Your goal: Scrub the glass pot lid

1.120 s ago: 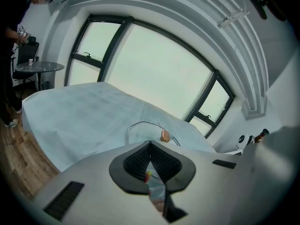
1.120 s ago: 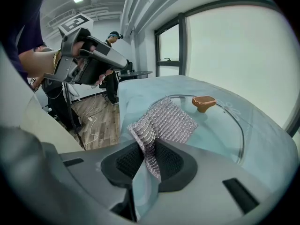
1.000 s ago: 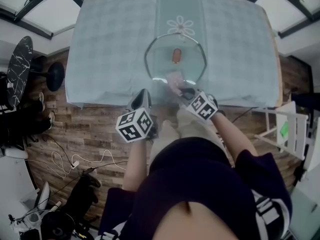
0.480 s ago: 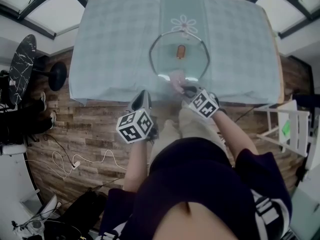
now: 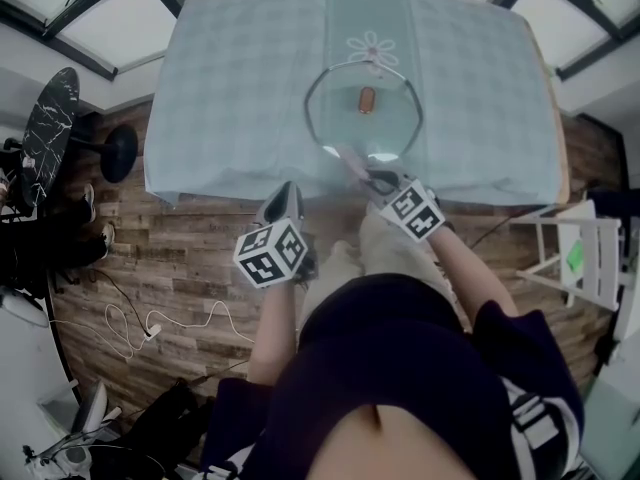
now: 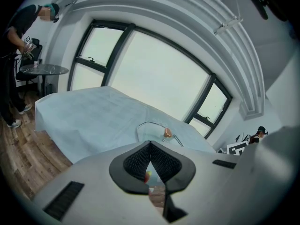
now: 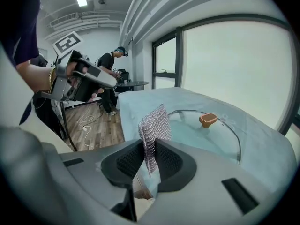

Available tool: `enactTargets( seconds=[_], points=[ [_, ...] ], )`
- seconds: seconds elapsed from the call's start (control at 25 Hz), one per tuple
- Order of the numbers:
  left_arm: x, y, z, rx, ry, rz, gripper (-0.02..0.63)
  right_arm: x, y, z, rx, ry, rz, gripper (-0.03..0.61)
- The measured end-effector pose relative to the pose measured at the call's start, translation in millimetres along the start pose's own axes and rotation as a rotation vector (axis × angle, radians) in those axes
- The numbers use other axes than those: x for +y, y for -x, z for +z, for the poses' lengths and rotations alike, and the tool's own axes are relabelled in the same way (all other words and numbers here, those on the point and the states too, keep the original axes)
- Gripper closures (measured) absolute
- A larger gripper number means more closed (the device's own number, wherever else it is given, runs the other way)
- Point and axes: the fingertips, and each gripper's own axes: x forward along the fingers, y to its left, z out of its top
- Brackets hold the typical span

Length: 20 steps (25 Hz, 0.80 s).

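The glass pot lid (image 5: 340,118) with an orange knob (image 5: 367,99) lies flat on the table's pale blue cloth (image 5: 230,88). At the lid's near rim my right gripper (image 5: 372,180) is shut on a grey mesh scrub cloth (image 5: 350,158). In the right gripper view the cloth (image 7: 153,125) stands up between the pads, short of the lid (image 7: 225,135). My left gripper (image 5: 285,190) hangs by the table's near edge, left of the lid. Its jaws (image 6: 150,144) are shut with nothing in them. The lid (image 6: 152,128) lies ahead of it.
The table's near edge (image 5: 300,200) runs just under both grippers. A round black side table (image 5: 42,128) stands at the left and a white rack (image 5: 570,258) at the right. Cables (image 5: 150,328) lie on the wood floor. A person (image 6: 18,55) stands by a far table.
My right gripper has lifted the scrub cloth a little off the lid's near rim. The left gripper stays shut and has drifted slightly sideways along the table edge.
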Motion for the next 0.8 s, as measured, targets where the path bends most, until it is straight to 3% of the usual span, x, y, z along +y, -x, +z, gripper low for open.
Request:
enactTargets(
  seconds=[0.24, 0.8],
  points=[
    [8, 9, -3, -0.009, 0.007, 0.015, 0.612, -12, 13, 27, -0.086, -0.061, -0.033, 0.503],
    [29, -10, 11, -0.020, 0.056, 0.076, 0.612, -80, 13, 97, -0.175, 0.004, -0.083, 0.503]
  ],
)
